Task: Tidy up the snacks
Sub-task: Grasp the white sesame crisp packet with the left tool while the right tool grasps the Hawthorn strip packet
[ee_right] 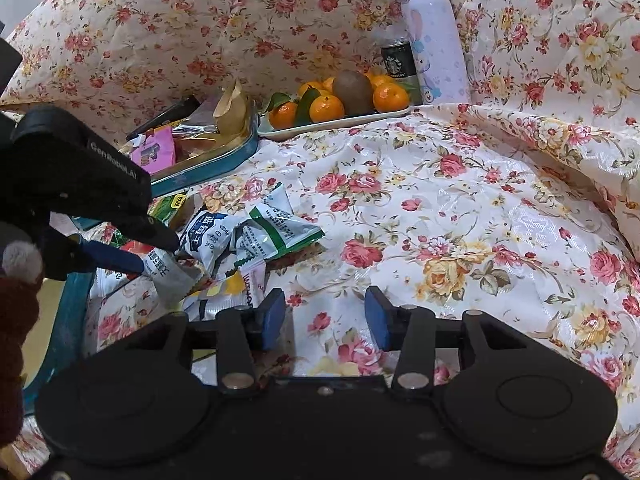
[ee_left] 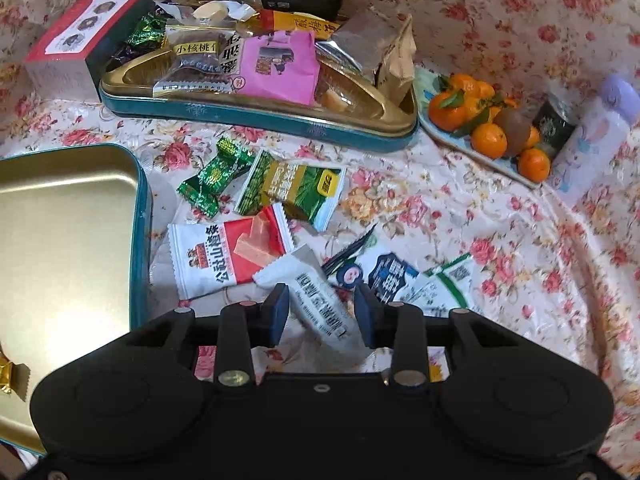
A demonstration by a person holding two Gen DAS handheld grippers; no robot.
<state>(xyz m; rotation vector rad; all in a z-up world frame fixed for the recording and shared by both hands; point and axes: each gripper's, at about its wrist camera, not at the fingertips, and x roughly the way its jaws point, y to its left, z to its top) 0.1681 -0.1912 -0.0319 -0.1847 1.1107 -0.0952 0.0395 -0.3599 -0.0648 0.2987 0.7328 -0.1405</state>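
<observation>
Loose snack packets lie on the floral cloth: a green candy [ee_left: 216, 176], a green packet [ee_left: 296, 188], a red-and-white packet [ee_left: 228, 252] and blue-white packets [ee_left: 392, 276] [ee_right: 248, 232]. My left gripper [ee_left: 323, 314] [ee_right: 158, 256] points down over them, open, with a grey-white packet [ee_left: 320, 304] [ee_right: 168, 276] between its fingers; I see no pad pressing on it. The teal tin [ee_left: 260, 120] behind holds many snacks. A second teal tin [ee_left: 60, 220] at the left holds one gold candy [ee_left: 6, 376]. My right gripper [ee_right: 325, 312] is open over bare cloth, nothing between its fingers.
A plate of tangerines and a kiwi [ee_right: 340, 100] [ee_left: 480, 128] stands at the back beside a dark can [ee_right: 396, 60] and a purple bottle [ee_right: 432, 36]. A red-topped box [ee_left: 80, 32] sits behind the full tin. A brown sleeve [ee_right: 16, 340] shows at the left edge.
</observation>
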